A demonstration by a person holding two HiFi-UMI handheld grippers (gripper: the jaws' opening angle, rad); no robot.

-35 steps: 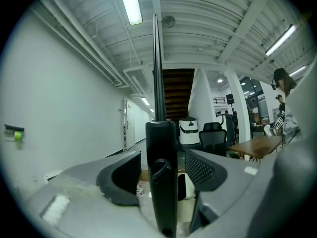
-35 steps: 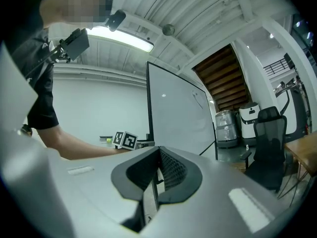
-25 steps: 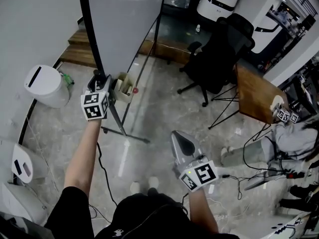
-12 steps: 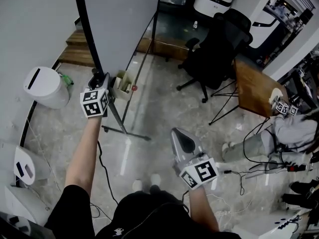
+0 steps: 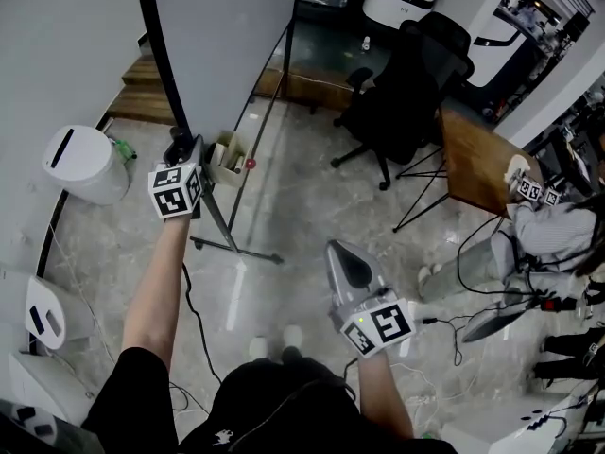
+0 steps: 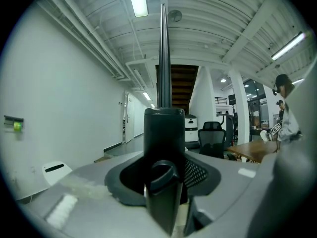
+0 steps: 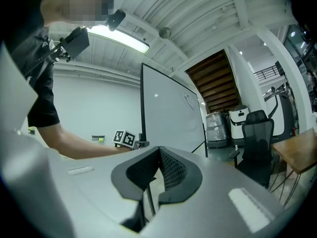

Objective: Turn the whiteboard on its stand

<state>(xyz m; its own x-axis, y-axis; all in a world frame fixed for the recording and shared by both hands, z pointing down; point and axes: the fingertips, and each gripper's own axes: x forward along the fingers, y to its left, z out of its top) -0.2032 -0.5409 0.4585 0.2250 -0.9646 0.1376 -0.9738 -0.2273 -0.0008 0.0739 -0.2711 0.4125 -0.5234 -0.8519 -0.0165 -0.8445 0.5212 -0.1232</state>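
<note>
Now your left gripper (image 5: 182, 148), jaws just closing, clamps the whiteboard's black frame (image 5: 159, 45); your right gripper (image 5: 334, 251) hangs shut, empty.

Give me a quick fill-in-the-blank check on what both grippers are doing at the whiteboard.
The black frame between the left gripper's jaws belongs to the ___. The right gripper holds ___. The black office chair stands next to a ___ table.
Missing words: whiteboard; nothing; wooden.
The left jaws have just been closing on that frame.
</note>
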